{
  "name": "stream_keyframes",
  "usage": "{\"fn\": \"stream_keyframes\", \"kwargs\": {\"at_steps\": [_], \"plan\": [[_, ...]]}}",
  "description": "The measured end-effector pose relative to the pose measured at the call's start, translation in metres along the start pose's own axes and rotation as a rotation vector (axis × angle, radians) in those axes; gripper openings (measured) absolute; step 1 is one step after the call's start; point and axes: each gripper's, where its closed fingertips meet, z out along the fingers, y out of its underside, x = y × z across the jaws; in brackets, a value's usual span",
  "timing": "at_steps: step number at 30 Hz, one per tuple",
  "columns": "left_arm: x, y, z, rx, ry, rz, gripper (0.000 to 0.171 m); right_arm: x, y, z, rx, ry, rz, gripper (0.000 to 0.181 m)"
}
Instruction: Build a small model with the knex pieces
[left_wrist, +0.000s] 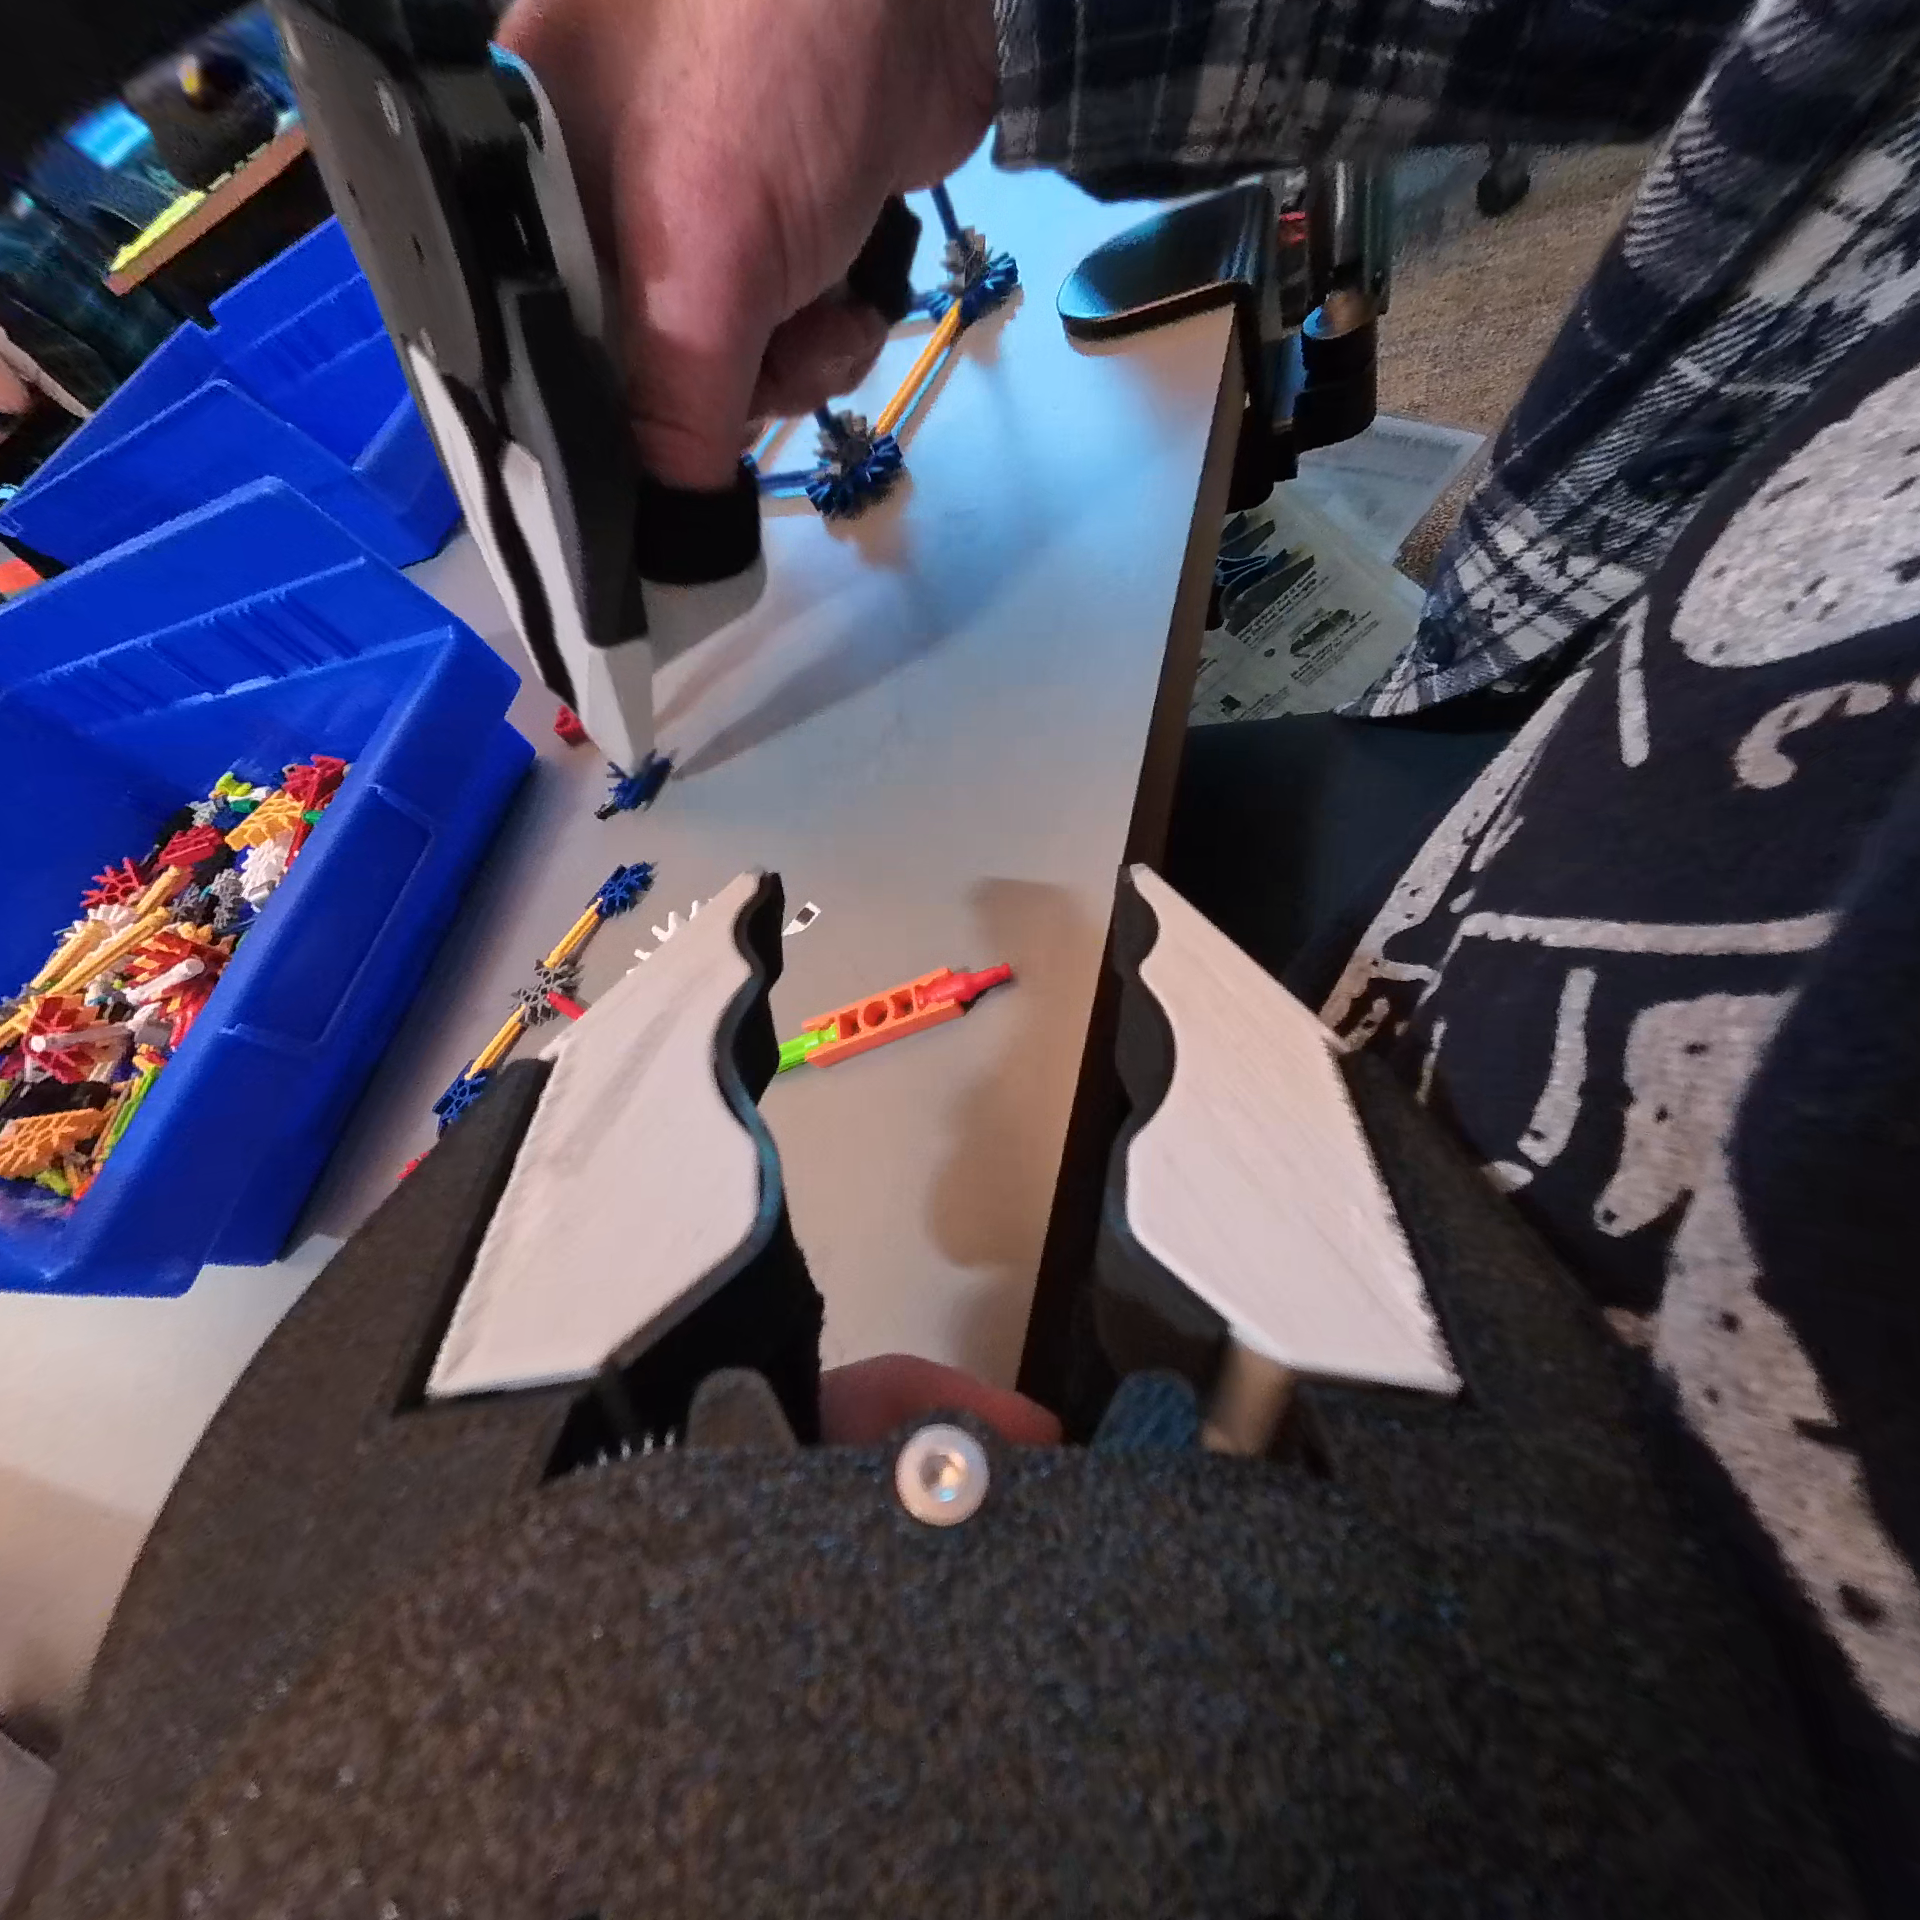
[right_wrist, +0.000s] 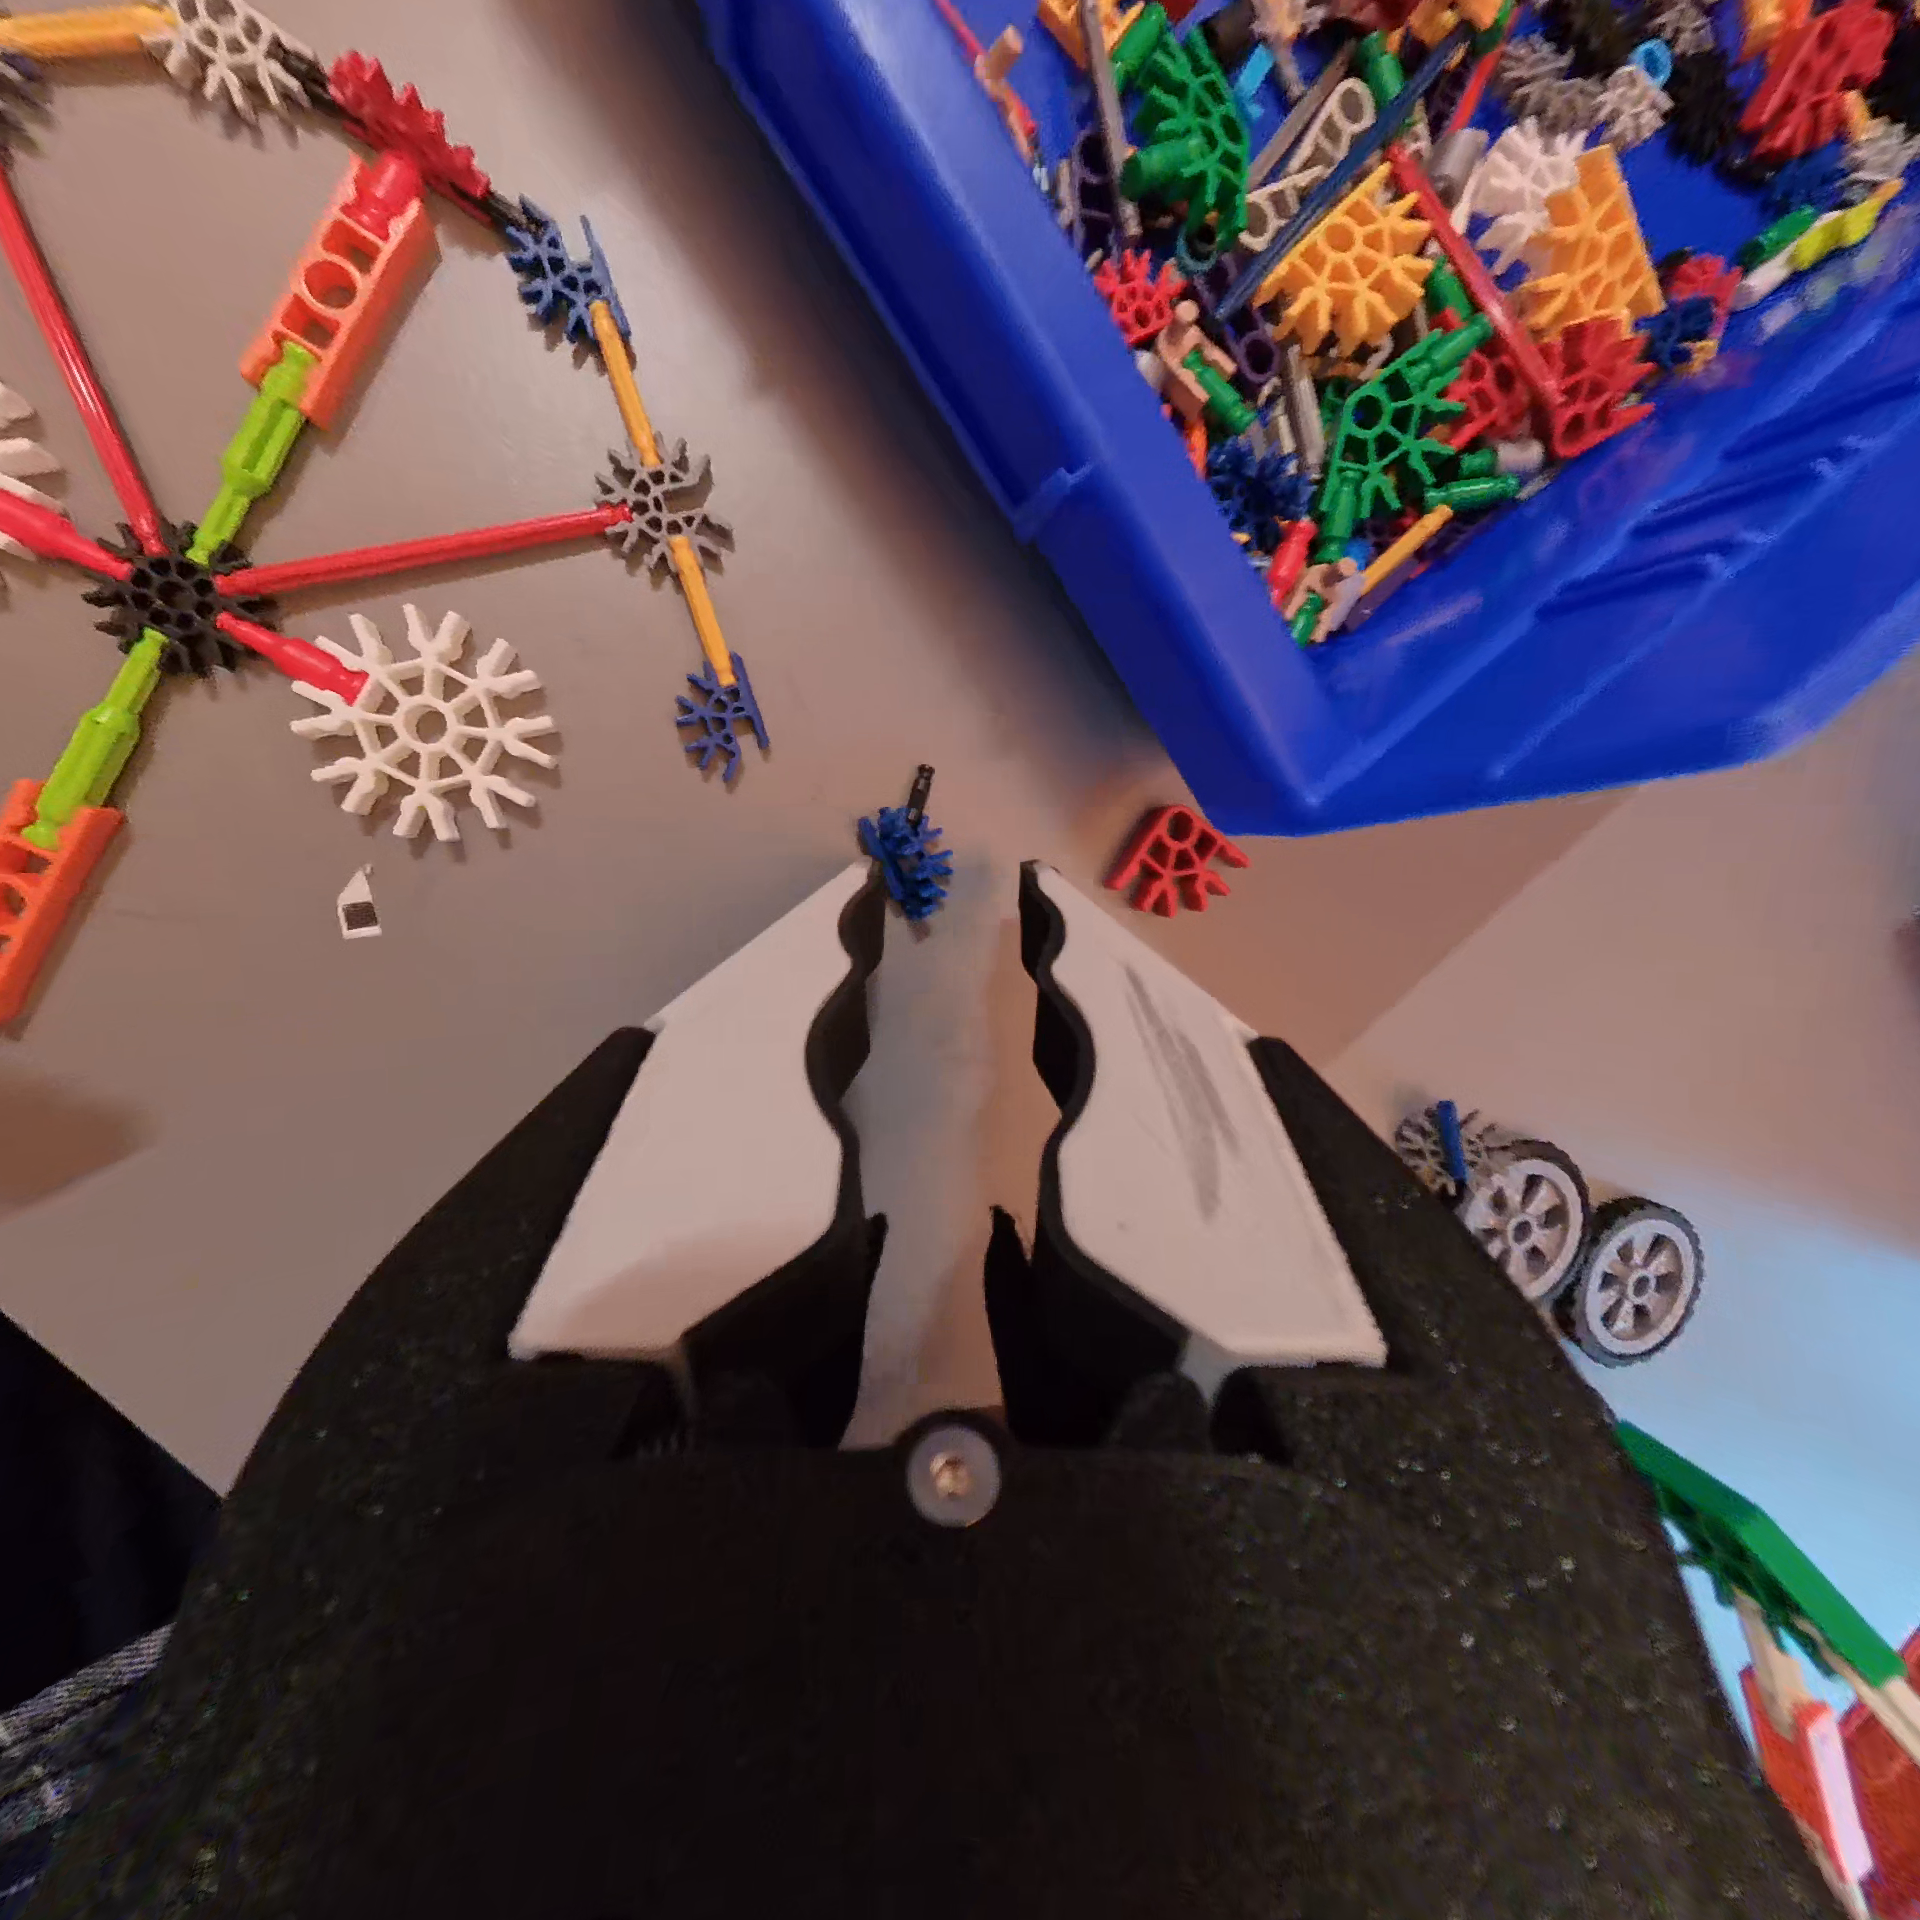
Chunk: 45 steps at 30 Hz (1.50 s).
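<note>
- The right gripper (right_wrist: 951, 883) is pointing down at the grey tabletop (right_wrist: 831, 520), its black-padded white jaws spread, with a small blue plastic snowflake connector carrying a short black rod (right_wrist: 906, 847) touching the left fingertip at 11 o'clock
- A red plastic fan-shaped connector (right_wrist: 1177, 858) is lying just beside the tips at 1 o'clock, against the blue plastic bin of mixed construction pieces (right_wrist: 1403, 665)
- A flat wheel of red, green and yellow rods (right_wrist: 416, 551) is lying at 10 o'clock, a white snowflake connector (right_wrist: 426, 724) on it
- The left gripper (left_wrist: 951, 904) is hovering spread and empty at the table edge, an orange block on a red and green rod (left_wrist: 883, 1013) lying at 12 o'clock
</note>
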Motion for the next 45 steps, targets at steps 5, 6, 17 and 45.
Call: {"fn": "stream_keyframes", "kwargs": {"at_steps": [5, 6, 17, 45], "plan": [[0.001, -0.006, -0.001, 0.001, -0.011, 0.008, 0.064, 0.015, -0.011, -0.026, 0.057, 0.049, 0.008, 0.028], [0.000, -0.008, -0.002, 0.006, -0.011, 0.008, 0.064, 0.017, -0.016, -0.032, 0.074, 0.055, 0.007, 0.028], [0.010, 0.010, 0.012, -0.132, 0.081, 0.027, 0.060, 0.044, -0.056, -0.067, 0.196, 0.098, 0.001, 0.028], [-0.016, 0.012, 0.004, -0.068, 0.078, -0.194, 0.056, 0.070, -0.117, -0.047, 0.284, 0.031, 0.012, 0.025]]}}
